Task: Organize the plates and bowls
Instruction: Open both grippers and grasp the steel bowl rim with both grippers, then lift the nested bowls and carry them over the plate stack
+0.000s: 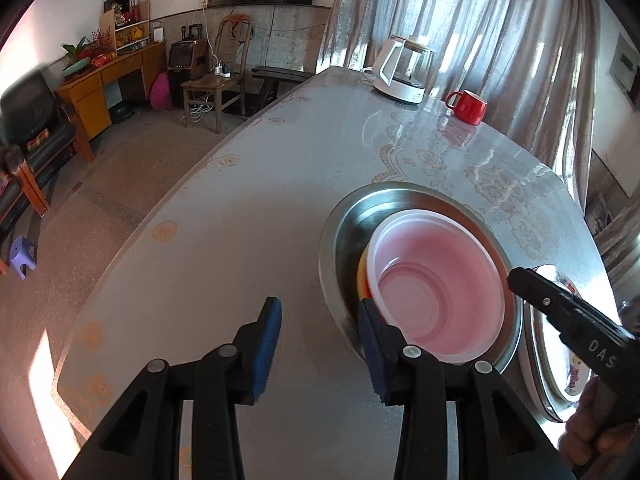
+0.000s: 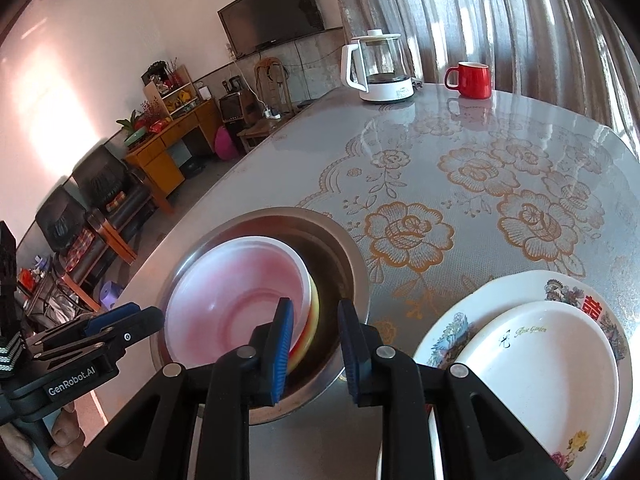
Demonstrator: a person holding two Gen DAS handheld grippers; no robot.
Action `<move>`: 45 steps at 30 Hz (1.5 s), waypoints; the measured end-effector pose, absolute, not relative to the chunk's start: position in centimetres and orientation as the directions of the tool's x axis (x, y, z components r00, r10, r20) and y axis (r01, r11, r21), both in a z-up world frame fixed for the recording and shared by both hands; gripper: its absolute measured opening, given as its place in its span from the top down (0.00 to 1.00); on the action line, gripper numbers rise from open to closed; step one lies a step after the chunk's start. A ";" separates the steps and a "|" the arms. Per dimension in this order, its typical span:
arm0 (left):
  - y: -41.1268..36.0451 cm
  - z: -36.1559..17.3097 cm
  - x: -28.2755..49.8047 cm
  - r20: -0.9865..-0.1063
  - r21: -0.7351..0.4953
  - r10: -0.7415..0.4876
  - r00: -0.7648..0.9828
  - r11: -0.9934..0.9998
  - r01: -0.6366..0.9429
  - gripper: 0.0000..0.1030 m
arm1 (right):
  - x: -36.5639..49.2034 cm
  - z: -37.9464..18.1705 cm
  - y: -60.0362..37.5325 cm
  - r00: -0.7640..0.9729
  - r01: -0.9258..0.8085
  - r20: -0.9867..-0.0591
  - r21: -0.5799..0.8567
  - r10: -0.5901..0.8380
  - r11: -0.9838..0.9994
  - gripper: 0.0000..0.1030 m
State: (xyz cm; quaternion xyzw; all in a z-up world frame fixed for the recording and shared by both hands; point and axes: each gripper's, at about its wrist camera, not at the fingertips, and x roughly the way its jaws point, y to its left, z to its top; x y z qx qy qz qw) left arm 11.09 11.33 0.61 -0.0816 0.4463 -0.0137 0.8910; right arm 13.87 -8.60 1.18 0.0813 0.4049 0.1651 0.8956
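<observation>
A pink-white bowl (image 1: 436,288) is nested in an orange-yellow bowl (image 1: 362,280), and both sit tilted inside a steel basin (image 1: 344,216) on the table. My left gripper (image 1: 320,344) is open over bare table, its right pad just beside the basin's near rim. From the right wrist, the pink-white bowl (image 2: 232,300) lies left of my right gripper (image 2: 316,352). That gripper is open a narrow gap above the basin (image 2: 340,256), with the yellow bowl's edge (image 2: 314,320) showing between the pads. A small white plate (image 2: 552,380) rests on a flowered plate (image 2: 516,292) at right.
A white glass kettle (image 2: 380,68) and a red mug (image 2: 472,78) stand at the table's far end. The floral tablecloth (image 2: 440,184) fills the middle. The table's left edge (image 1: 168,216) drops to the floor, with chairs and a cabinet beyond. A hand (image 1: 588,420) holds the right gripper.
</observation>
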 end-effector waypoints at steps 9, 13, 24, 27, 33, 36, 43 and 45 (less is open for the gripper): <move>12.5 0.6 9.9 -0.780 -0.173 -0.102 0.617 0.983 -0.056 0.60 | 12.5 1.9 -9.6 0.629 -0.231 -0.664 0.337 0.404 0.913 0.76; 12.5 0.5 9.7 -0.777 -0.181 -0.113 0.619 0.982 -0.048 0.60 | 12.1 1.9 -10.3 0.634 -0.214 -0.657 0.356 0.407 0.909 0.71; 12.6 0.6 10.7 -0.773 -0.187 -0.109 0.625 0.980 -0.060 0.61 | 12.6 1.2 -11.0 0.632 -0.183 -0.679 0.337 0.374 0.923 0.71; 12.4 0.7 11.3 -0.775 -0.173 -0.097 0.625 0.983 -0.062 0.61 | 12.8 1.0 -10.8 0.631 -0.186 -0.689 0.312 0.356 0.932 0.71; 11.8 0.4 12.4 -0.781 -0.167 -0.108 0.615 0.985 -0.040 0.66 | 13.5 0.4 -10.4 0.608 -0.193 -0.710 0.301 0.355 0.934 0.78; 11.8 -0.2 12.9 -0.787 -0.178 -0.122 0.604 0.983 -0.035 0.68 | 13.8 0.1 -10.0 0.598 -0.202 -0.718 0.296 0.357 0.934 0.79; 12.0 -1.1 13.6 -0.793 -0.230 -0.168 0.586 0.973 -0.031 0.70 | 14.2 -0.9 -9.5 0.570 -0.212 -0.738 0.293 0.361 0.932 0.82; 12.1 -1.4 13.9 -0.796 -0.254 -0.187 0.576 0.967 -0.037 0.70 | 14.2 -0.9 -9.4 0.572 -0.211 -0.737 0.291 0.360 0.933 0.82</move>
